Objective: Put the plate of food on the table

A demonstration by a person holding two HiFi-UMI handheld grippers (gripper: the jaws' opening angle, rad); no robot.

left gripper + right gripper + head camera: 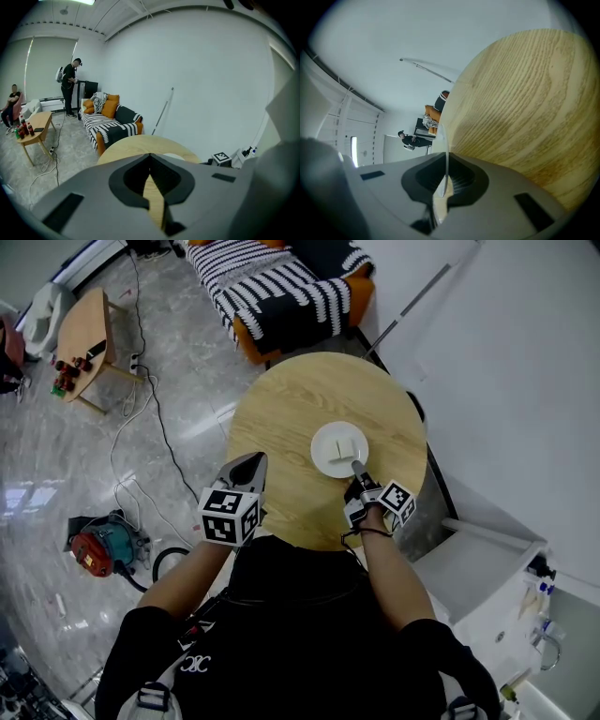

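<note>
A white plate (323, 454) with pale food pieces (345, 445) lies over the right half of the round wooden table (300, 395). My right gripper (357, 468) is shut on the plate's near rim. In the right gripper view the rim (446, 140) shows edge-on between the pads, with the wood (525, 108) beside it. I cannot tell whether the plate rests on the table. My left gripper (251, 465) hovers over the table's near left edge. Its jaws (150, 154) are shut and hold nothing.
A striped sofa (281, 287) stands beyond the table. A low side table (89, 334) with bottles, loose cables (141, 427) and a red machine (98, 549) are on the floor at left. A white cabinet (487, 587) is at right. Two people (70, 86) are across the room.
</note>
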